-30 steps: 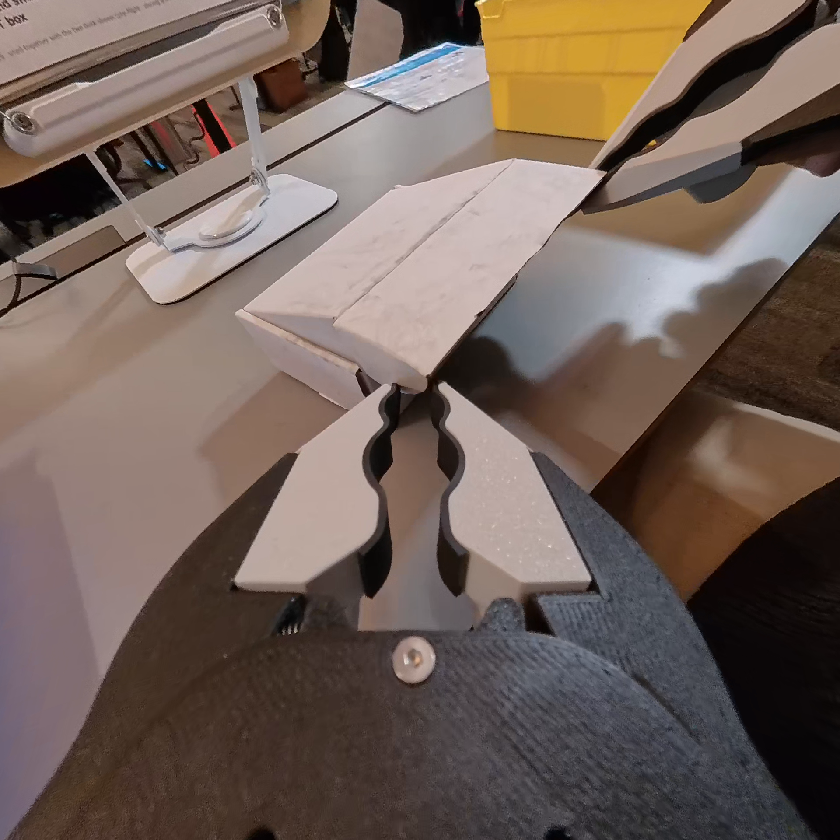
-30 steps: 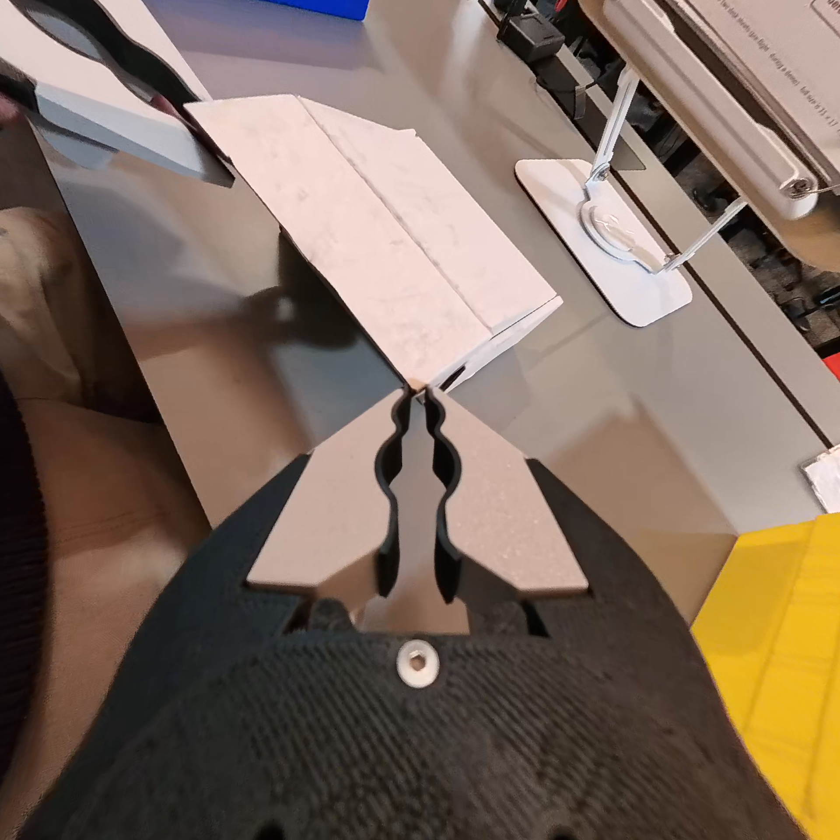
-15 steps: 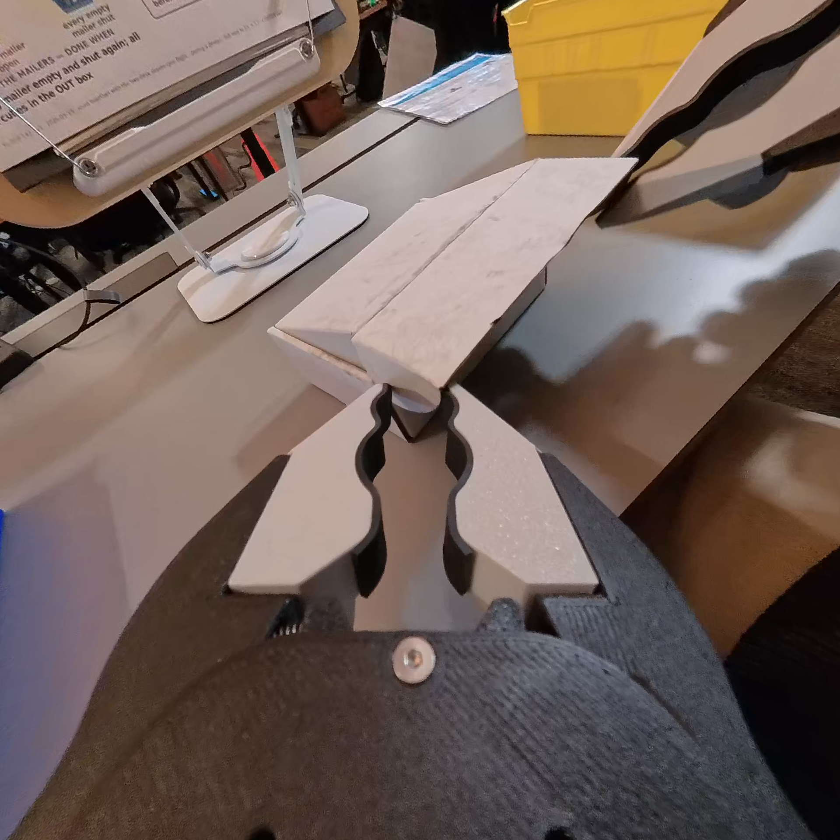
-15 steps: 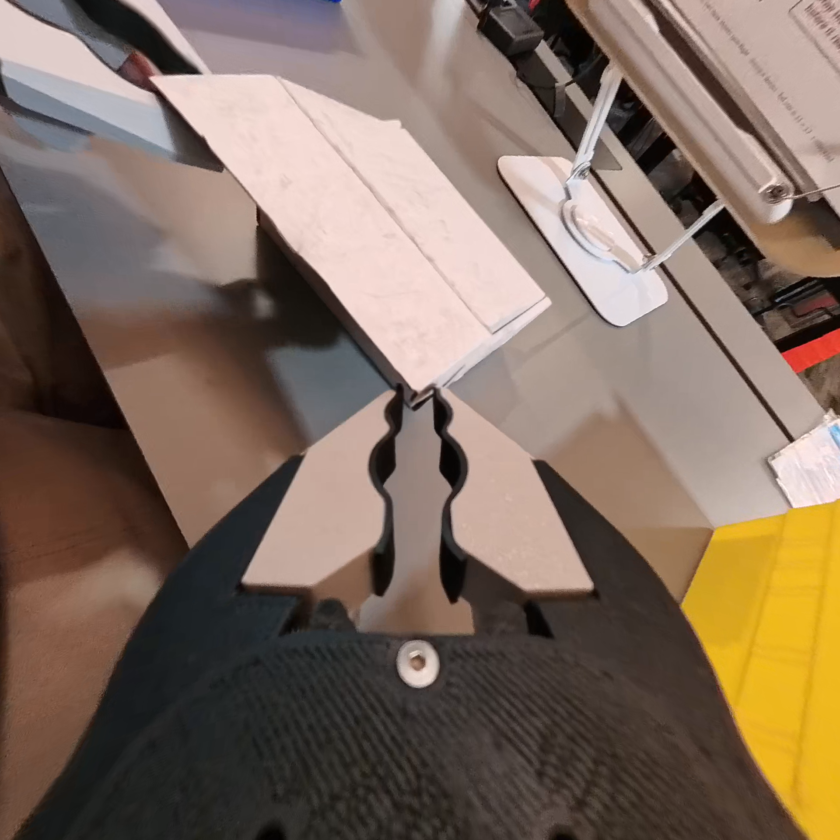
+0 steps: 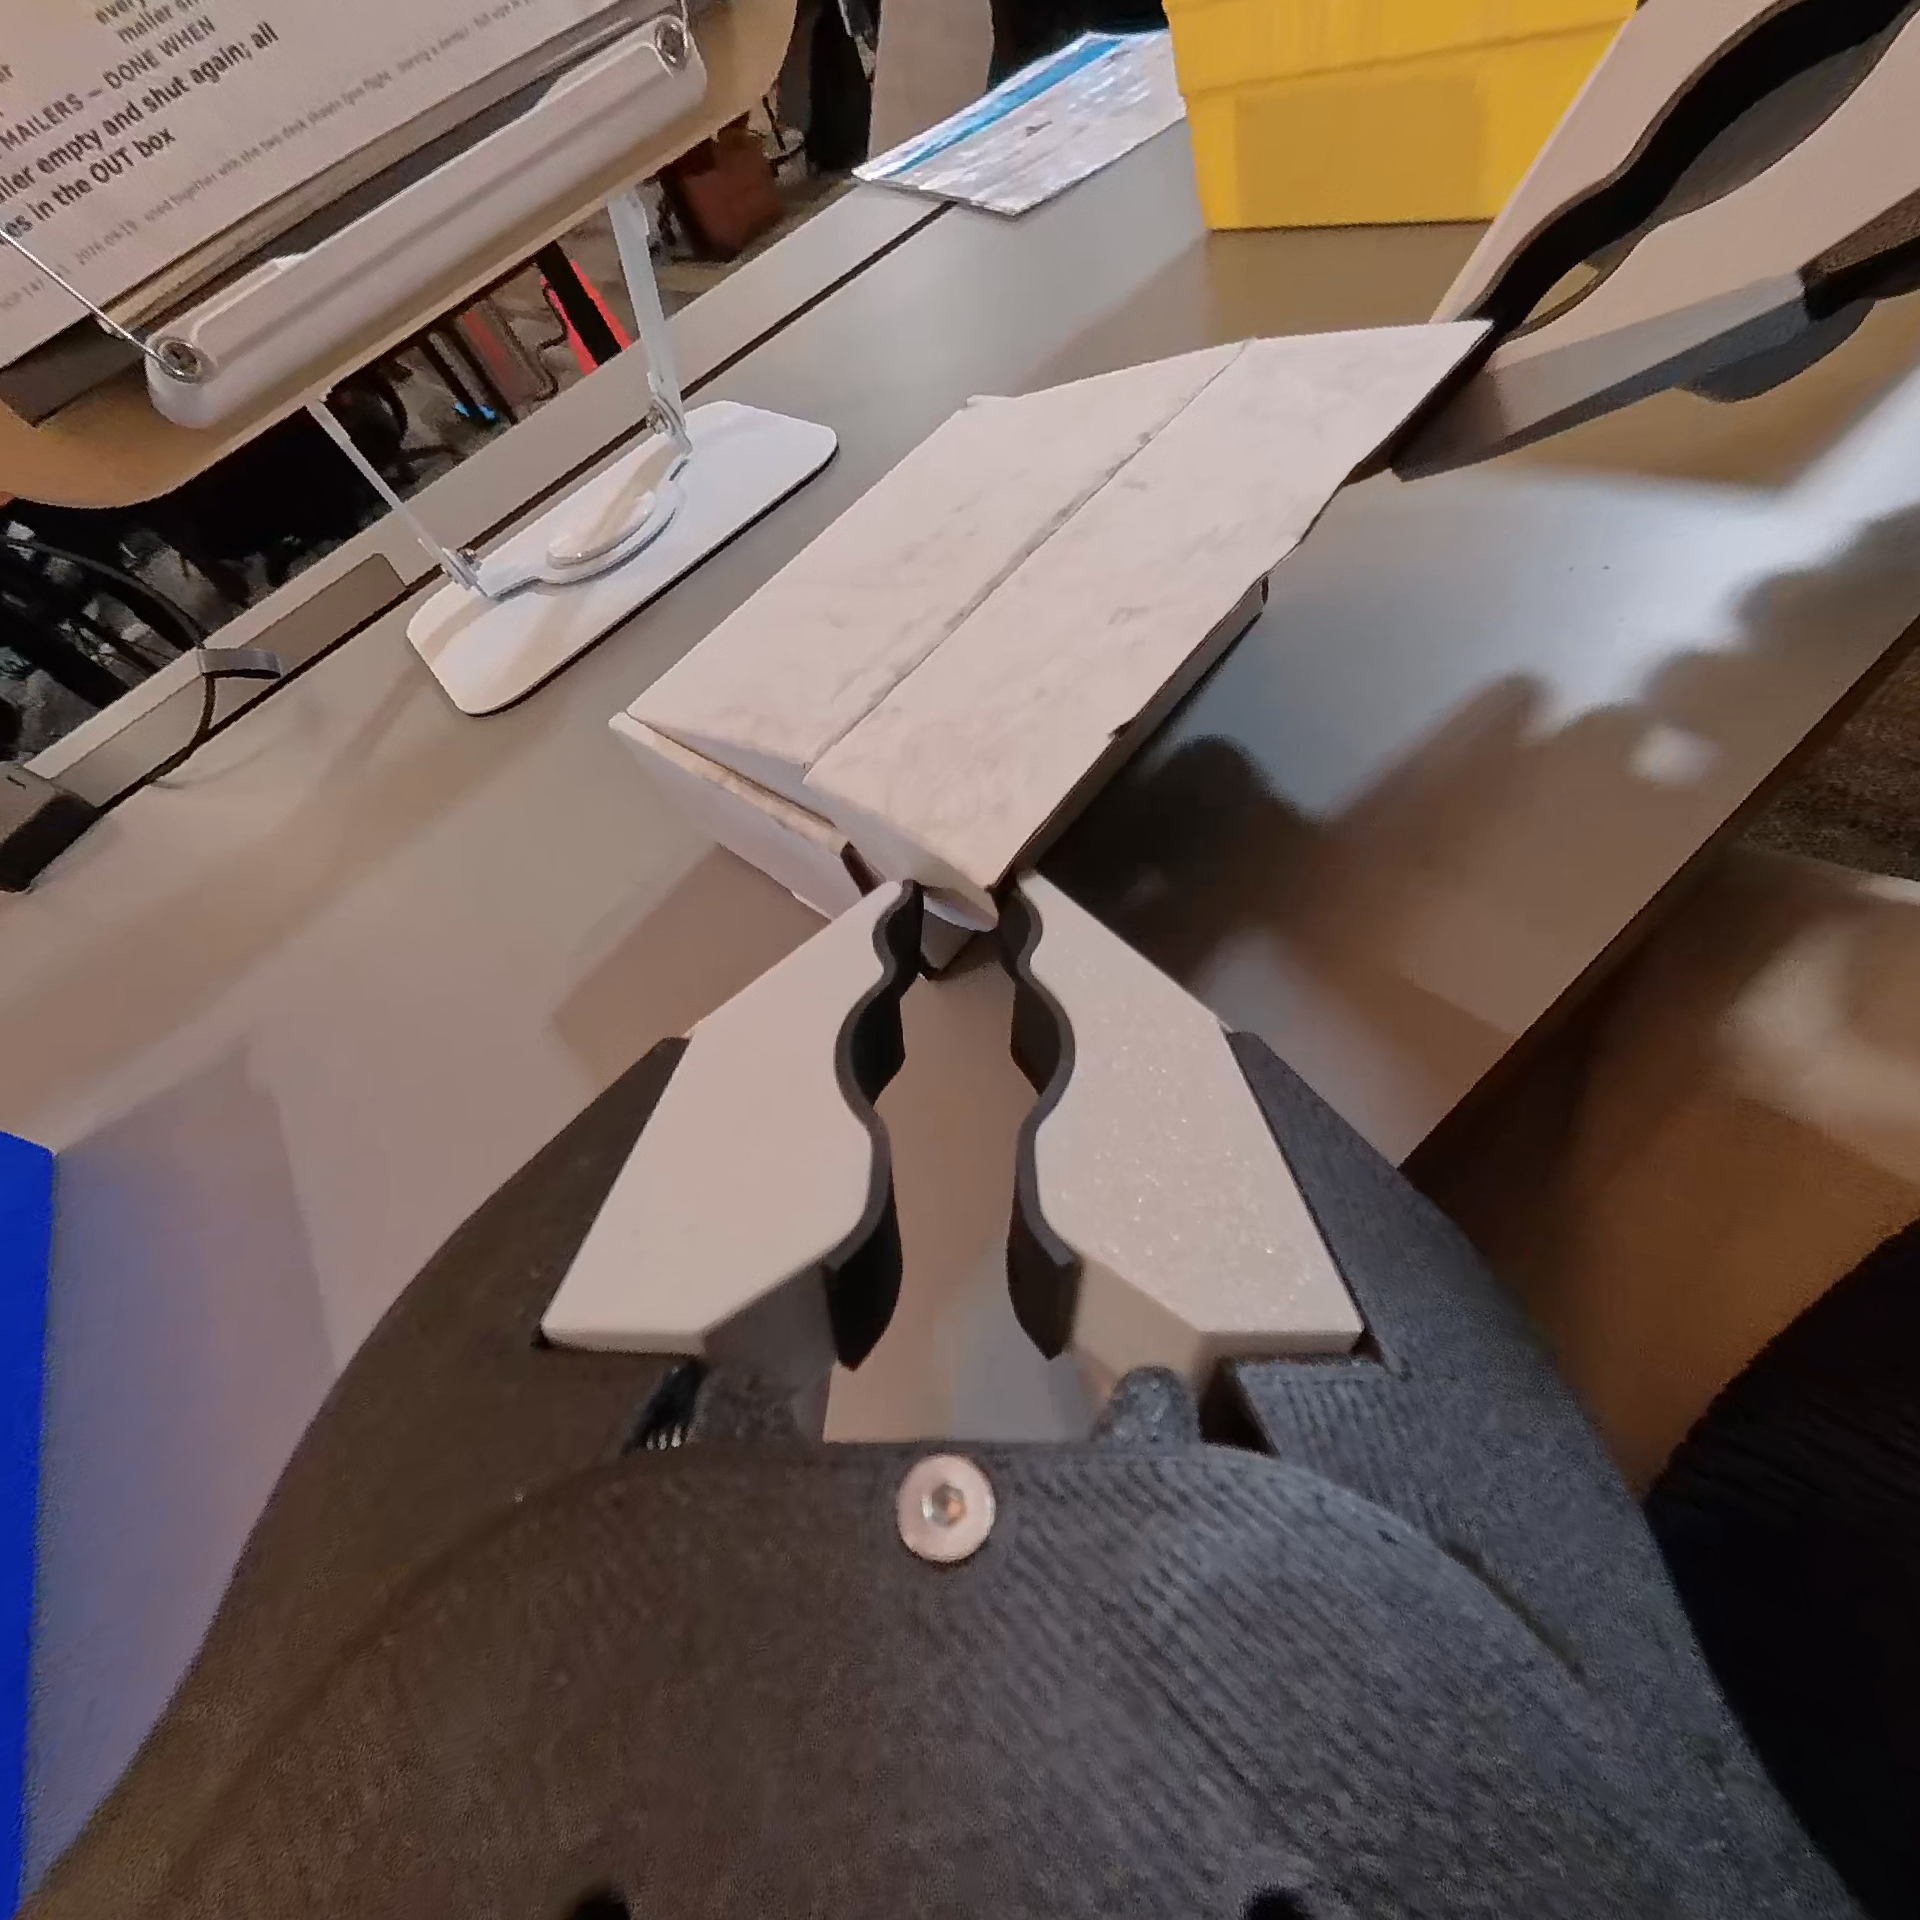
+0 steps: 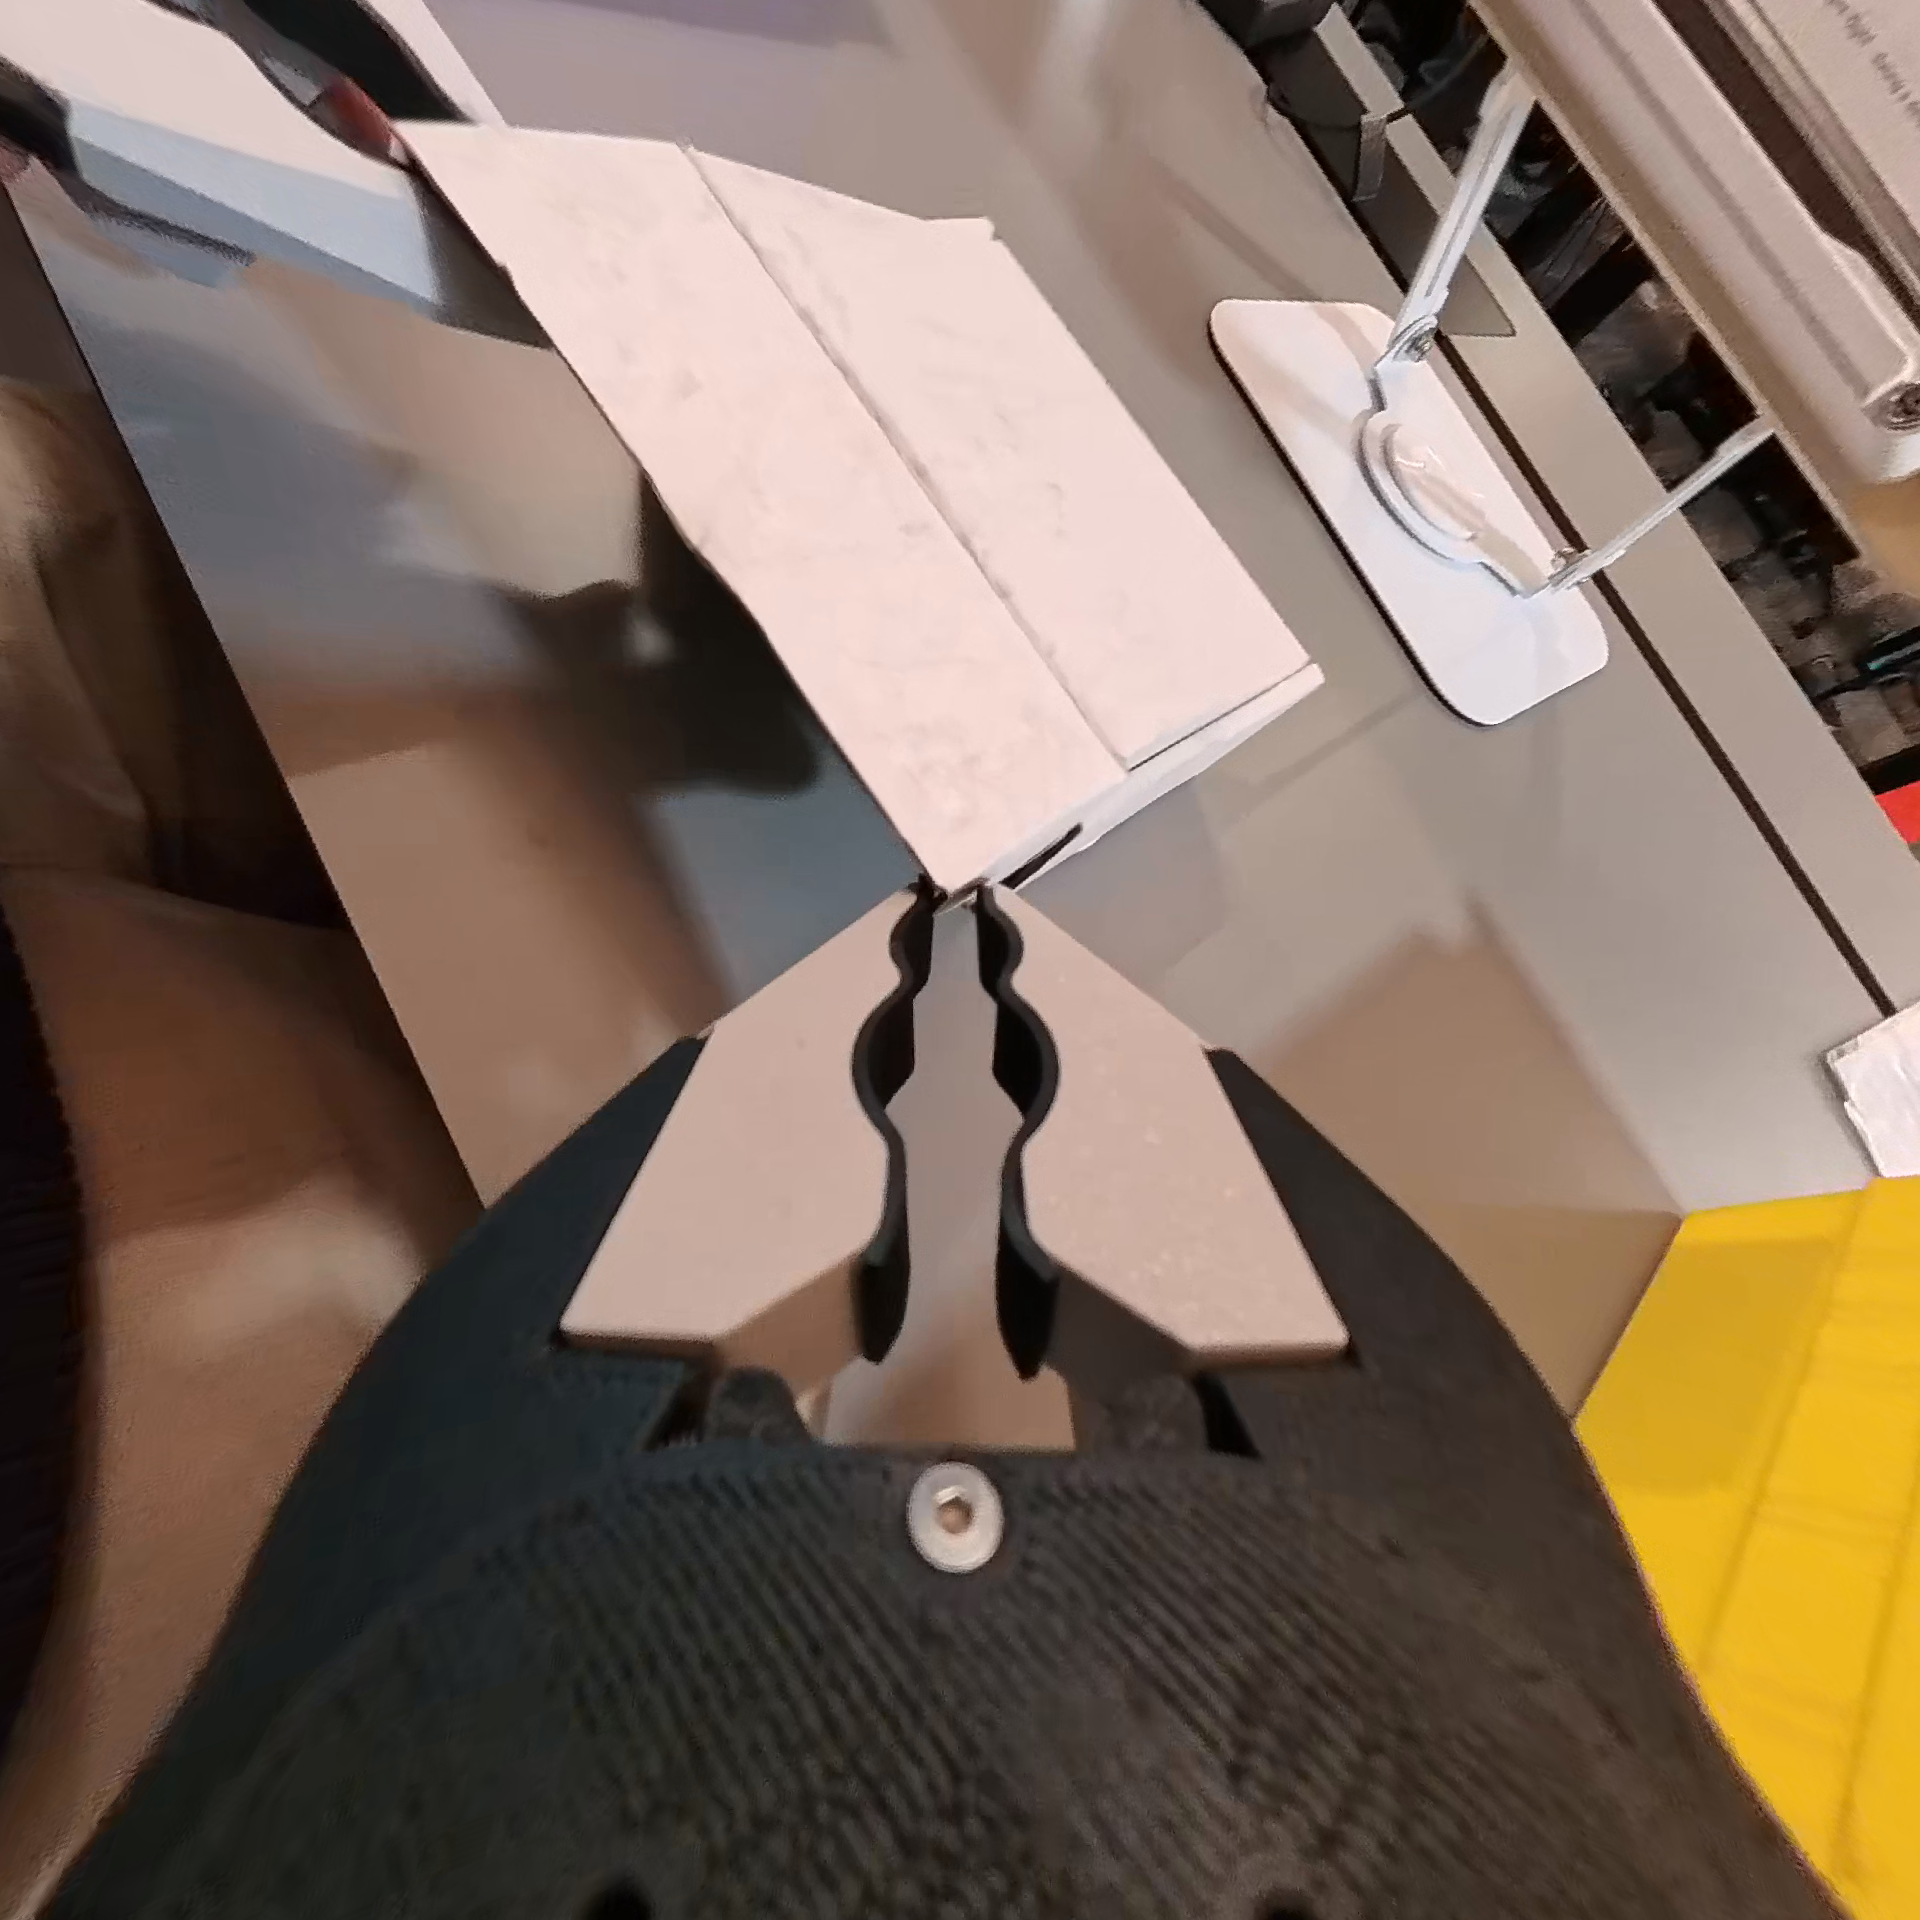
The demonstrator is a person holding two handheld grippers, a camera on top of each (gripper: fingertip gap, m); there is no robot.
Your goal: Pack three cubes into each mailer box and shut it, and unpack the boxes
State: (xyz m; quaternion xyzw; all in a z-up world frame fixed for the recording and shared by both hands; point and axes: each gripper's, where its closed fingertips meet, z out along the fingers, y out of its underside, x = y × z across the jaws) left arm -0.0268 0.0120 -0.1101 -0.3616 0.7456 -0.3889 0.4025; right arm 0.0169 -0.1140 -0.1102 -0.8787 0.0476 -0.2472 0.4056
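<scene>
A white mailer box (image 5: 935,582) lies on the grey table (image 5: 364,935), its lid down and its front flap (image 5: 1060,665) sticking out toward the table's near edge. My left gripper (image 5: 958,920) is shut on one corner of the flap, with a rounded tab between its fingertips. My right gripper (image 6: 951,902) is shut on the flap's other corner (image 6: 966,821). Each gripper shows in the other's view, the right gripper (image 5: 1496,312) at the flap's far corner and the left gripper (image 6: 343,135) likewise. No cubes show.
A white document stand (image 5: 623,540) with a sheet on it stands behind the box, also in the right wrist view (image 6: 1413,520). A yellow bin (image 5: 1351,104) sits to the right, a leaflet (image 5: 1018,145) near it. A blue thing (image 5: 21,1351) is at the left. The table's near edge (image 5: 1558,935) runs close. The gap from one gripper's tips to the other's is roughly 15 cm. From the left gripper's tips to the blue thing (image 5: 21,1351) is close to 30 cm.
Both grippers stay on the flap's corners. The views have swung a little, and the flap's rounded tab now shows between my left fingers.
</scene>
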